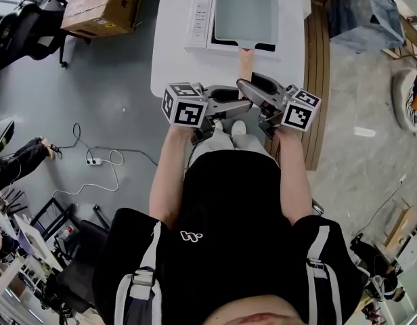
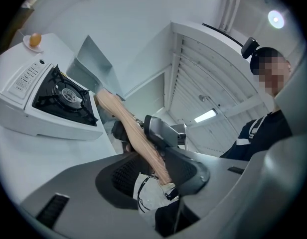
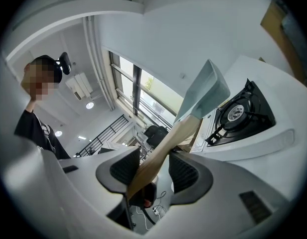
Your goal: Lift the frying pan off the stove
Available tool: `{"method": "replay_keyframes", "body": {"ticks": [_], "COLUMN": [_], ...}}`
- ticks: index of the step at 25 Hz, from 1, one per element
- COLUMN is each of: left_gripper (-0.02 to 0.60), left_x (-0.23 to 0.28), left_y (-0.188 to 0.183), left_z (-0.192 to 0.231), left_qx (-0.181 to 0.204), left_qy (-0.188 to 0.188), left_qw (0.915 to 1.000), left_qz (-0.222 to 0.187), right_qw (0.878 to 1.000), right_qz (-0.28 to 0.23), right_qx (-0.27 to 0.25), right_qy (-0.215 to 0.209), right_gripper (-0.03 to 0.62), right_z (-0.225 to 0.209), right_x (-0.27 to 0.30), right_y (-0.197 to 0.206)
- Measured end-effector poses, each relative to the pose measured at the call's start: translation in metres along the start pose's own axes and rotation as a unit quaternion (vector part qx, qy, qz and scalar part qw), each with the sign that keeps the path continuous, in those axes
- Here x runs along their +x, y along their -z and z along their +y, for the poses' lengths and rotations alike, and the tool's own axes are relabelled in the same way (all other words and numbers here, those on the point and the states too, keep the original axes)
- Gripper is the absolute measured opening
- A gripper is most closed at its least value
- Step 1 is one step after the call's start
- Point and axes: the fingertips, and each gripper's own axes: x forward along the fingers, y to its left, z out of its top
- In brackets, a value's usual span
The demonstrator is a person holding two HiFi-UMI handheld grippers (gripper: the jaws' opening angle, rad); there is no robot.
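A pale square frying pan (image 1: 244, 11) with a wooden handle (image 1: 246, 61) hangs above the white portable stove (image 1: 199, 12) on the white table (image 1: 169, 59). In the left gripper view the pan (image 2: 92, 62) is tilted up and the stove's burner (image 2: 69, 94) is bare. My left gripper (image 1: 230, 104) and right gripper (image 1: 254, 89) meet at the handle's near end, both shut on it. The handle (image 2: 132, 129) runs between the left gripper's (image 2: 156, 171) jaws. In the right gripper view the handle (image 3: 161, 156) crosses my right gripper (image 3: 156, 168), with the pan (image 3: 206, 91) beside the stove (image 3: 245, 111).
A cardboard box (image 1: 103, 5) and an office chair (image 1: 26, 26) stand on the floor at the left. Cables and a power strip (image 1: 93, 160) lie lower down. A wooden platform (image 1: 321, 80) borders the table's right side. A small dish with an orange item (image 2: 34, 39) sits behind the stove.
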Motion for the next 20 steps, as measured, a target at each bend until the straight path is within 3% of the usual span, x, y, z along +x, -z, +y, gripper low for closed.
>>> {"method": "replay_keyframes", "body": {"ticks": [20], "left_gripper": [0.166], "left_x": [-0.0055], "left_y": [0.0097], "left_z": [-0.0077], "left_qx": [-0.002], "left_qy": [0.014], "left_qw": [0.9999], "left_qz": [0.002], "right_qw": [1.000], "right_qz": [-0.011], "right_qx": [0.004], "right_qy": [0.010], "right_gripper": [0.190], "right_z": [0.0080], "right_x": [-0.0022], "right_y": [0.0091]}}
